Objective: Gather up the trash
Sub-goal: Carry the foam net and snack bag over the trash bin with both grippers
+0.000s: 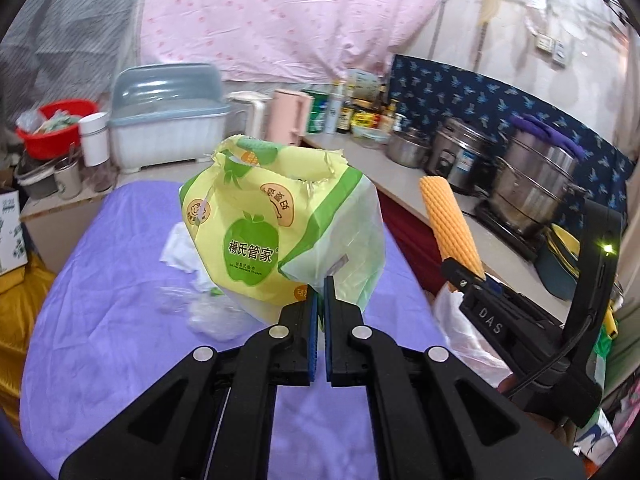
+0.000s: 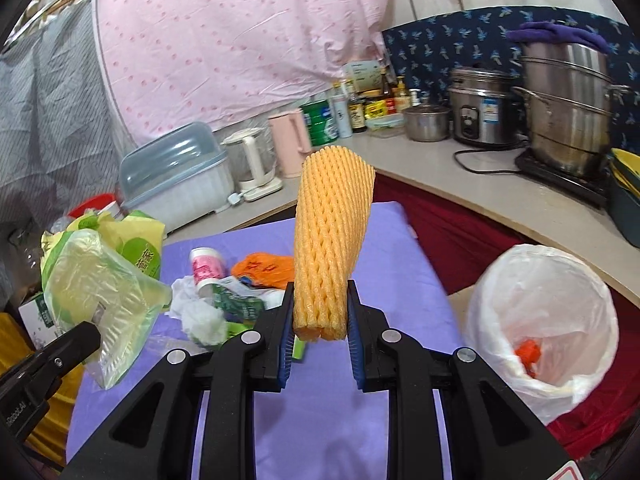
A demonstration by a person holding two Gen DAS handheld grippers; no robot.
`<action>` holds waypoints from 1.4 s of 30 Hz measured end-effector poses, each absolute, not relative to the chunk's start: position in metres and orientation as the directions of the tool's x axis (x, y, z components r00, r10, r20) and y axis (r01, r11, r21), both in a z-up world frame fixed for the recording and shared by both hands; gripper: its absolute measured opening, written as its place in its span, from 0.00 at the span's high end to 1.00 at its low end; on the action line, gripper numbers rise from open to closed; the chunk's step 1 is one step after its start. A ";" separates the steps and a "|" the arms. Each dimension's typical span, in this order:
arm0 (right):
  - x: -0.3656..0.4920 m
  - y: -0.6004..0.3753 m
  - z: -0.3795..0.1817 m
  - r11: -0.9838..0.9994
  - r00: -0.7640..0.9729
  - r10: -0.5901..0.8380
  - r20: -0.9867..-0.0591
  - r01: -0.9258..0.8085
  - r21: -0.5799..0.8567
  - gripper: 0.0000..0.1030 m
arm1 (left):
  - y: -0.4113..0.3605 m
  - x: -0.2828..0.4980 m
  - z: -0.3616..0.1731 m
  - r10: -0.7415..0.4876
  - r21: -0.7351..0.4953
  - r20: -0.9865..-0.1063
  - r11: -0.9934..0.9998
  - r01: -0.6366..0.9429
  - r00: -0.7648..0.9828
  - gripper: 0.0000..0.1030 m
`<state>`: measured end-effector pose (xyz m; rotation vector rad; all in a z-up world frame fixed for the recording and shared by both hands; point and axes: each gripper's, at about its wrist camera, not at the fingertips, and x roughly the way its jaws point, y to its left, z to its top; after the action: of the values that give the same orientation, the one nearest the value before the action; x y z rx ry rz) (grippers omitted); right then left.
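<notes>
My left gripper (image 1: 321, 286) is shut on the edge of a green and yellow plastic tissue wrapper (image 1: 260, 228), which hangs above the purple tablecloth (image 1: 100, 340). The same wrapper (image 2: 104, 288) shows at the left of the right wrist view. My right gripper (image 2: 320, 292) is shut on a yellow foam fruit net (image 2: 330, 248), held upright; that net (image 1: 450, 226) also shows at the right of the left wrist view. A bin lined with a white bag (image 2: 540, 320) stands at the lower right, with an orange scrap (image 2: 528, 354) inside.
On the purple cloth (image 2: 400, 280) lie a small pink-labelled bottle (image 2: 206, 268), an orange wrapper (image 2: 264, 266), crumpled white tissue (image 2: 200, 312) and a green packet (image 2: 236, 304). A counter (image 2: 460, 184) behind carries pots, a rice cooker, kettles, bottles and a dish box (image 2: 176, 176).
</notes>
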<state>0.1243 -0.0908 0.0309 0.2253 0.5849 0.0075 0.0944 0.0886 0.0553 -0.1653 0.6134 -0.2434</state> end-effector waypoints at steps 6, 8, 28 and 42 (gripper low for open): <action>0.099 -0.150 0.031 0.963 0.838 0.011 -0.546 0.139 0.231 0.79 | 0.023 0.087 0.063 -0.358 -0.199 -0.541 0.934 0.298 0.761 0.98; 0.090 -0.173 0.030 0.957 0.836 -0.014 -0.549 0.171 0.236 0.79 | 0.000 0.087 0.063 -0.393 -0.198 -0.544 0.919 0.341 0.741 0.98; 0.054 -0.317 -0.030 0.869 0.761 -0.154 -0.630 0.407 0.280 0.79 | -0.162 0.095 0.029 -0.578 -0.220 -0.599 0.784 0.581 0.554 0.98; 0.046 -0.351 -0.054 0.837 0.727 -0.187 -0.661 0.470 0.280 0.79 | -0.212 0.115 -0.004 -0.613 -0.264 -0.651 0.736 0.623 0.449 0.98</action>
<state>0.0465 -0.3507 -0.0536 0.4547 0.6653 -0.3760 0.1149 -0.2124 -0.0043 0.0146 0.7987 -0.7644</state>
